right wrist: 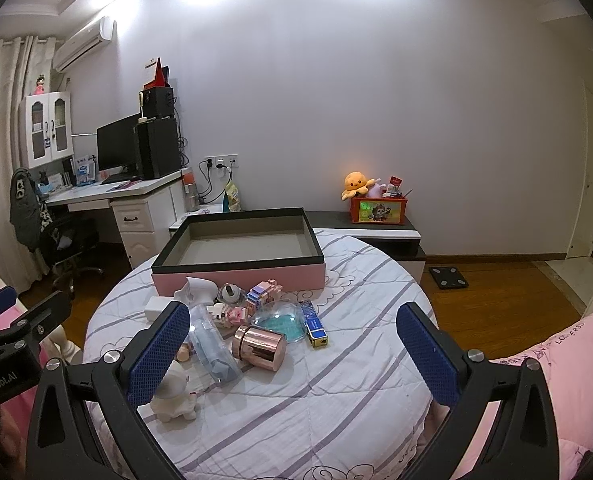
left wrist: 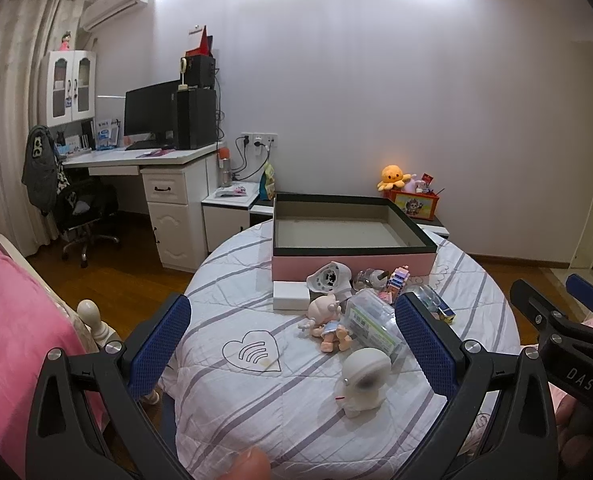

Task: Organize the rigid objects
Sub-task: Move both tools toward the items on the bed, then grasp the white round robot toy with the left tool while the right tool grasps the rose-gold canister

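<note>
Both claws hang wide open and hold nothing: the left claw (left wrist: 292, 344) above the round counter (left wrist: 232, 408) near a white figurine (left wrist: 364, 380), the right claw (right wrist: 292, 350) over the rose-gold canister (right wrist: 260, 347). The toys lie clustered together just in front of the pink box (right wrist: 240, 276), which sits at the counter's far edge with a doll (left wrist: 328, 322) and clear case (right wrist: 214, 344) among them.
</note>
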A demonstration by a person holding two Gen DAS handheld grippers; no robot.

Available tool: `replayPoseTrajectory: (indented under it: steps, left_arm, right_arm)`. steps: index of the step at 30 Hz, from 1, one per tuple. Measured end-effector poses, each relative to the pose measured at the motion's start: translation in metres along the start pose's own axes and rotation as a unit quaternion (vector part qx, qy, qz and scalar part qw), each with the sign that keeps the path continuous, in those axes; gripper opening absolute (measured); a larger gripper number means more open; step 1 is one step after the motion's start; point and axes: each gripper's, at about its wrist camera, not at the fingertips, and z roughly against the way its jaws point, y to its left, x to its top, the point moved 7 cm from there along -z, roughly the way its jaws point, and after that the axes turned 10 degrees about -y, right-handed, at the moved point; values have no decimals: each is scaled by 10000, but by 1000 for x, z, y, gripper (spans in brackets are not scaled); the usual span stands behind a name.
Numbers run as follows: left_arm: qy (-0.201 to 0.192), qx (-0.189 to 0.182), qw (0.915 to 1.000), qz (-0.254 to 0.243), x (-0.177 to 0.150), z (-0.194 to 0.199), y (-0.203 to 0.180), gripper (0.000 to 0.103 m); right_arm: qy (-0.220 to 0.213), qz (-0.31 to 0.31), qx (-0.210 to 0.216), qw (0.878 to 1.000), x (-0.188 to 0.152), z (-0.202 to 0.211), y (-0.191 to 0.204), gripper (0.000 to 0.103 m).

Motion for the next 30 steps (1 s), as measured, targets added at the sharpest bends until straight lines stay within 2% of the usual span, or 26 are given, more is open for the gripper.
replayPoseTrajectory:
  steps: [12, 30]
  left_arm:
    - [145, -74, 9998, 102, -14, -10, 7, 103]
    - [869, -334, 9956, 67, -75, -45, -22, 103]
  right_arm:
    - [126, 21, 41, 9999, -9, -8, -4, 103]
    - [728, -27, -43, 9973, -45, -42, -23, 103]
